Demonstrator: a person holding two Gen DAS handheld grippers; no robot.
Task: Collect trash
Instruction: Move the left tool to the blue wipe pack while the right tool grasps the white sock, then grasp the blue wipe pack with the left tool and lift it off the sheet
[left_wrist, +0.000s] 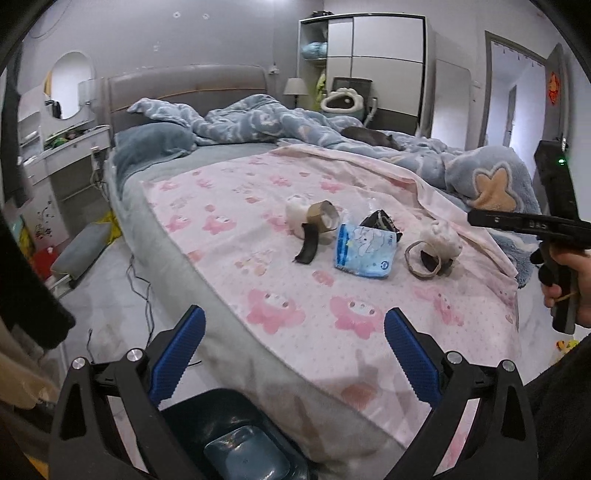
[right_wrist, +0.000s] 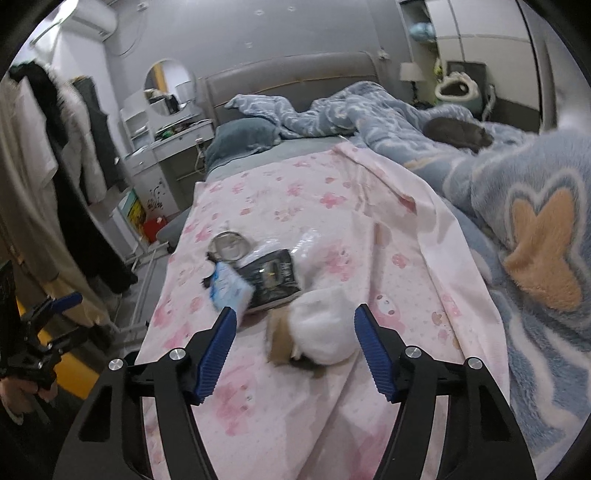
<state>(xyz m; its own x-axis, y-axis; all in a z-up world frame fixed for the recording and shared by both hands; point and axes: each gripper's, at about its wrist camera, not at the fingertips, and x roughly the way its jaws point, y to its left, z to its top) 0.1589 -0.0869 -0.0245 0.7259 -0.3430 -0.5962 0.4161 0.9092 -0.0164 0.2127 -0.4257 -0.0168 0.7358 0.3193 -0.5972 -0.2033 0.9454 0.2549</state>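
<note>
Your right tongs (right_wrist: 295, 343) stand partly open, gripping nothing, the white tissue wad (right_wrist: 325, 328) on the bed between them; your left tongs (left_wrist: 295, 354) gape empty above the bin (left_wrist: 236, 443).

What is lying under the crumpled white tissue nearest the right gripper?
The white tissue partly covers a brown cardboard tape ring on the pink sheet. The ring's covered part is hidden.

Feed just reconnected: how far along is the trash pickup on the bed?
Nothing looks collected yet. The tape roll, blue tissue pack, black wrapper and white wad still lie on the pink sheet. The right hand-held gripper straddles the wad, unpinched. The left hand-held gripper is open, empty.
</note>
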